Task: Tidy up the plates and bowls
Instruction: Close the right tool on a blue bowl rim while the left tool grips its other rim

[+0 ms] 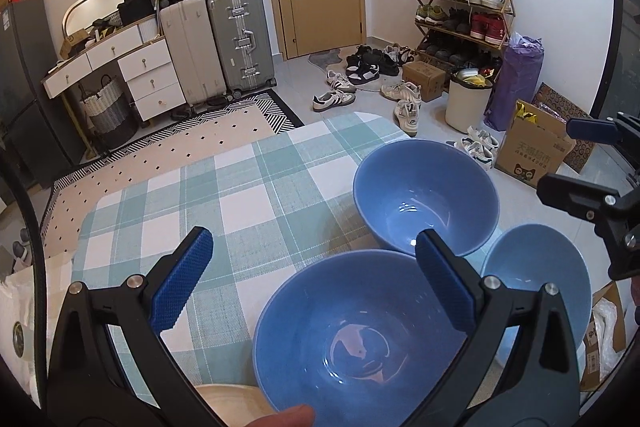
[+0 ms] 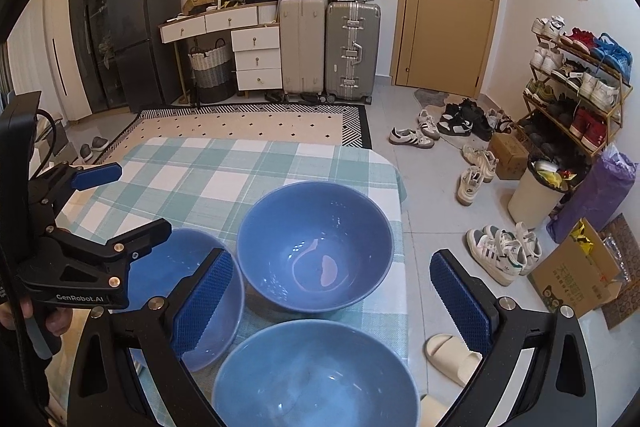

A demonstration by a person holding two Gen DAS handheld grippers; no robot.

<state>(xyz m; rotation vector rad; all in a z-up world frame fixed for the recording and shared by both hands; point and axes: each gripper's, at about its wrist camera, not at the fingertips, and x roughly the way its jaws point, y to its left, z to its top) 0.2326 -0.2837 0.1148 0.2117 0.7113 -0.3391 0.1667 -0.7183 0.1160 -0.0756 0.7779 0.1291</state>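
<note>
Bowls are what the task has to work with: three blue ones stand loose at the right end of the checked tablecloth (image 2: 224,171), none nested in another. In the right wrist view the far bowl (image 2: 316,247) sits upright near the table's far right edge, the near bowl (image 2: 316,375) lies just in front of it, and the left bowl (image 2: 200,291) stands just beside both, its rim close to theirs; whether the rims touch cannot be told. All three look empty and clean inside.

The left gripper (image 1: 314,283) hangs over the left bowl (image 1: 360,331) with its jaws spread wide, one blue pad over the cloth and the other above the bowl's far rim, pinching nothing. The right gripper (image 2: 332,303) is likewise spread, its pads standing either side of the near bowl and the far bowl, with nothing between them gripped. A fingertip (image 1: 288,417) shows at the bottom edge of the left view, beside a pale rounded edge there that may be a plate, though too little shows to say.

By my reading the organizing has hardly begun: no stack exists yet, and all three bowls remain to be gathered into one pile. No certain plate is in view.

Beyond the table lie a patterned rug (image 2: 248,121), suitcases (image 2: 352,51) and a shoe rack (image 2: 576,87).
</note>
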